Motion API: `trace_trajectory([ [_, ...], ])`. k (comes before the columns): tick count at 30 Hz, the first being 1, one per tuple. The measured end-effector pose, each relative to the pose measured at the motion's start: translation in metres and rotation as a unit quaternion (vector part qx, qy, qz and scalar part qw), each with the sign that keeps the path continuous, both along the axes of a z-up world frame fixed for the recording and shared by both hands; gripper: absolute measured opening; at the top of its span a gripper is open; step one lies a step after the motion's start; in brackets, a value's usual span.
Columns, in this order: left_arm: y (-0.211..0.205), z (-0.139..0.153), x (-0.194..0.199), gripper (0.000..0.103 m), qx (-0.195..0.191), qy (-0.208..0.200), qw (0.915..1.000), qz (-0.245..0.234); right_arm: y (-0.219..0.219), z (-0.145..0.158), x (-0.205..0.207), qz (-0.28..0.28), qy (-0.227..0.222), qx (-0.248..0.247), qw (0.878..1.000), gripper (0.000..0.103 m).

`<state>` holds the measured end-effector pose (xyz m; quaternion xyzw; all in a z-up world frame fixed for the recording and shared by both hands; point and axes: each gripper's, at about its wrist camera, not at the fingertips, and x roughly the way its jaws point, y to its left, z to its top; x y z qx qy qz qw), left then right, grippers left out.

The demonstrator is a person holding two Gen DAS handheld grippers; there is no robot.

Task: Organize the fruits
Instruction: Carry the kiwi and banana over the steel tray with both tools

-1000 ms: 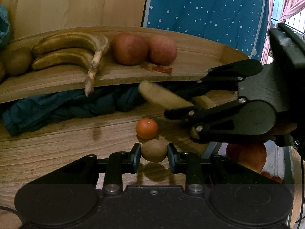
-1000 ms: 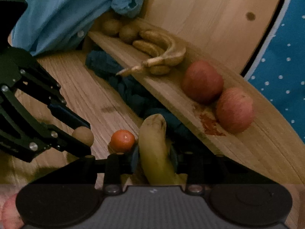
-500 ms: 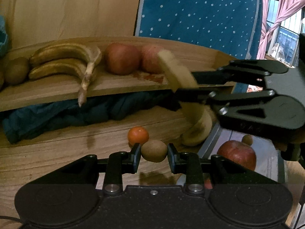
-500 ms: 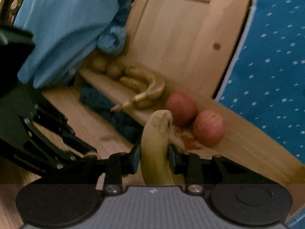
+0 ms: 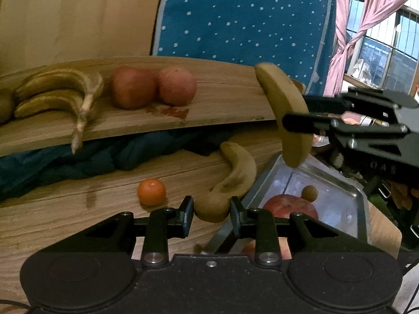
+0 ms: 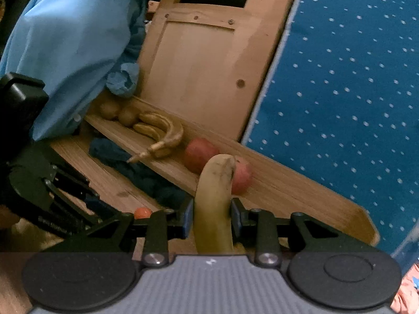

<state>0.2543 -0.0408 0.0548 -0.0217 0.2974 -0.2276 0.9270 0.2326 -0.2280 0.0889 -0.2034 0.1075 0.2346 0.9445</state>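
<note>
My left gripper (image 5: 211, 216) is shut on a brown kiwi (image 5: 211, 209), held over the wooden table by the corner of a metal tray (image 5: 348, 196). My right gripper (image 6: 212, 219) is shut on a yellow banana (image 6: 214, 183) that sticks up and forward. In the left wrist view the same banana (image 5: 285, 115) hangs tilted above the tray, at the right end of the wooden shelf (image 5: 222, 104). On the shelf lie a banana bunch (image 5: 57, 91) and two red apples (image 5: 133, 90). A mandarin (image 5: 151, 192) and a loose banana (image 5: 238, 172) lie on the table.
The tray holds a red apple (image 5: 288, 206) and a small brown fruit (image 5: 309, 193). Dark blue cloth (image 5: 78, 159) is bunched under the shelf. Two kiwis (image 6: 110, 108) sit at the shelf's far end beside a light blue garment (image 6: 65, 52). Blue dotted fabric (image 5: 248, 18) stands behind.
The right gripper has lifted its banana from table height up to the shelf's right end, above the tray. The left gripper has kept the kiwi and drifted slightly toward the tray.
</note>
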Motion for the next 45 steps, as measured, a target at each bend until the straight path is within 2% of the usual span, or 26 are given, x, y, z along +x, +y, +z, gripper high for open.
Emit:
trace_trajectory([
  [13, -0.028, 0.011, -0.018, 0.032, -0.004, -0.019, 0.9985, -0.052, -0.026, -0.024, -0.019, -0.043, 0.048, 0.011, 0.998, 0.034],
  [17, -0.036, 0.015, -0.033, 0.032, 0.0, -0.027, 0.9969, -0.073, -0.026, -0.03, -0.019, -0.036, 0.06, 0.011, 0.998, 0.033],
  [27, -0.054, 0.006, -0.061, 0.032, 0.023, -0.027, 0.9921, -0.121, -0.019, -0.033, -0.019, -0.023, 0.057, 0.004, 0.998, 0.033],
  [38, -0.064, 0.0, -0.068, 0.032, 0.046, -0.031, 0.9904, -0.127, -0.018, -0.034, -0.023, -0.023, 0.055, -0.005, 0.998, 0.033],
  [45, -0.065, -0.001, -0.068, 0.033, 0.047, -0.032, 0.9902, -0.127, -0.019, -0.035, -0.023, -0.023, 0.055, -0.005, 0.998, 0.033],
])
